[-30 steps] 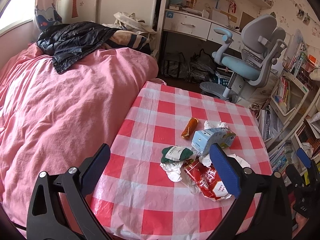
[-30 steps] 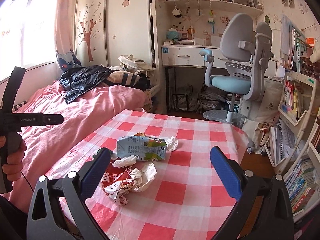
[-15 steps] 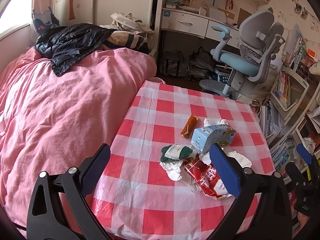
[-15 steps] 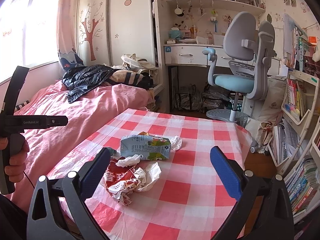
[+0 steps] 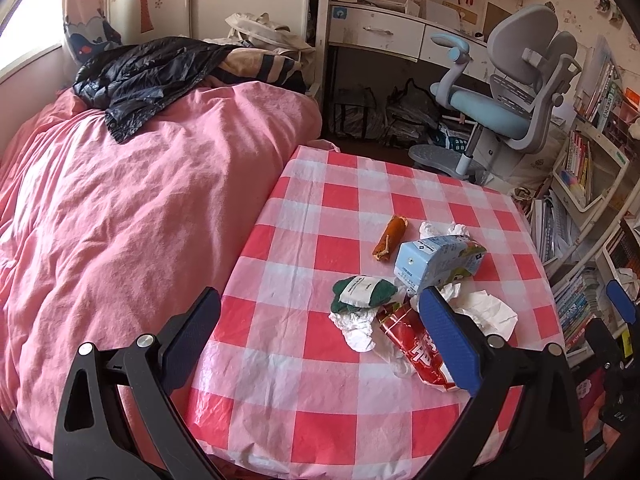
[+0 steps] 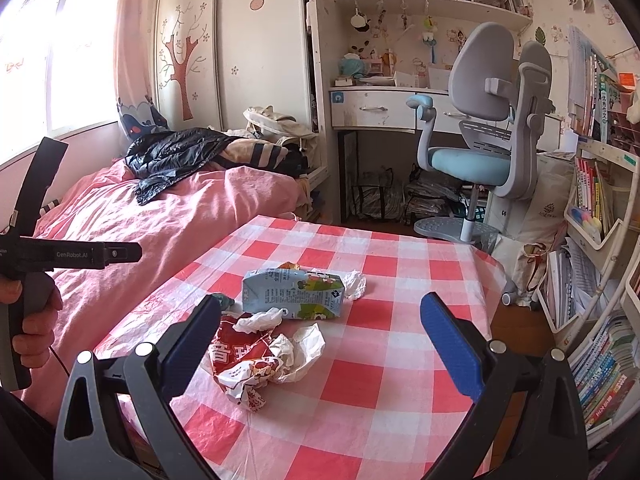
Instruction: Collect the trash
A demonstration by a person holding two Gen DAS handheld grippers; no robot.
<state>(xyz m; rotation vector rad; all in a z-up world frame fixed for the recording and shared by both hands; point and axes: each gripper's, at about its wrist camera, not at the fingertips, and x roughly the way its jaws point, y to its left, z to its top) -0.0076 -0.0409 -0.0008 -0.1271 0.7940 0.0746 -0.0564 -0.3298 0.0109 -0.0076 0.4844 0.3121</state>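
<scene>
Trash lies in a heap on the red-and-white checked table: a crushed light-blue carton, a red snack wrapper, crumpled white paper, a green-and-white packet and an orange wrapper. My left gripper is open and empty, above the table's near left part. My right gripper is open and empty, hovering just short of the heap.
A pink bed with a black jacket borders the table on the left. A grey-and-blue office chair and a desk stand behind. Bookshelves line the right side.
Both grippers have edged forward toward the trash heap, which looks slightly larger. Both stay open. The trash has not moved.
</scene>
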